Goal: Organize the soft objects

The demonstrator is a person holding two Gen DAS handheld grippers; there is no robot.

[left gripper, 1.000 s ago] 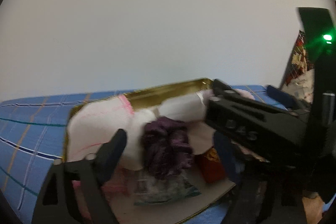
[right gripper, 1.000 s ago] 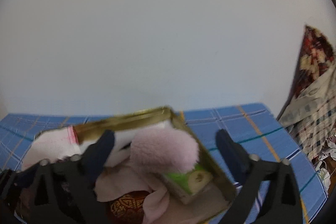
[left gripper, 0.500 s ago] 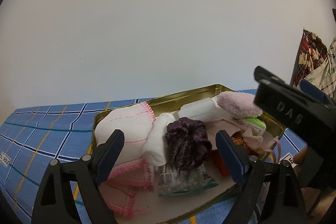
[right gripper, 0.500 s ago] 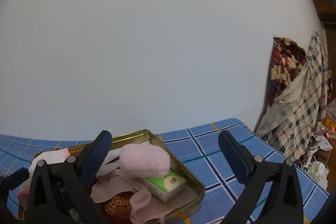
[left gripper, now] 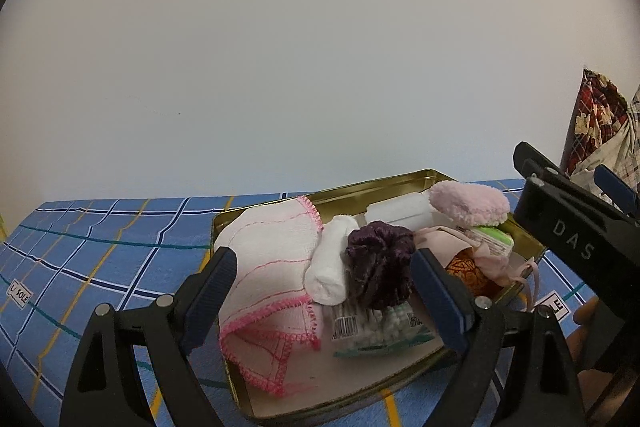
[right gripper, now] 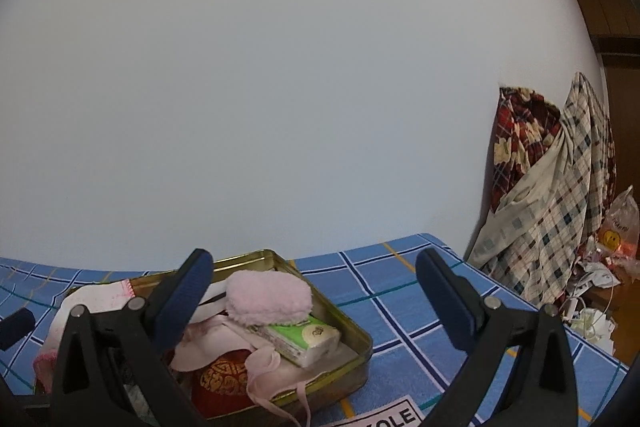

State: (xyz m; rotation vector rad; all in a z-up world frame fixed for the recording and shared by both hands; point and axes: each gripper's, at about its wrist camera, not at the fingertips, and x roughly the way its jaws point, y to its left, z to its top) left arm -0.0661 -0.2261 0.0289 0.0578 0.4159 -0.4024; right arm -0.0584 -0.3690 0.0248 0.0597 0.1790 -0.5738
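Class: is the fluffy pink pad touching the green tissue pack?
Touching. The right wrist view shows the pink pad resting directly on the green tissue pack.

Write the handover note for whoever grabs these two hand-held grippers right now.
Left hand-held gripper: open, empty, above the gold tin.
Right hand-held gripper: open, empty, off the tin's right end.
In the tin: pink-edged cloth, white sock, purple scrunchie, fluffy pink pad on the tissue pack, cotton swabs, red pouch.
Done: soft items sit in the tin.
Left: the pink strap hangs over the rim; cloth likely needs tidying.
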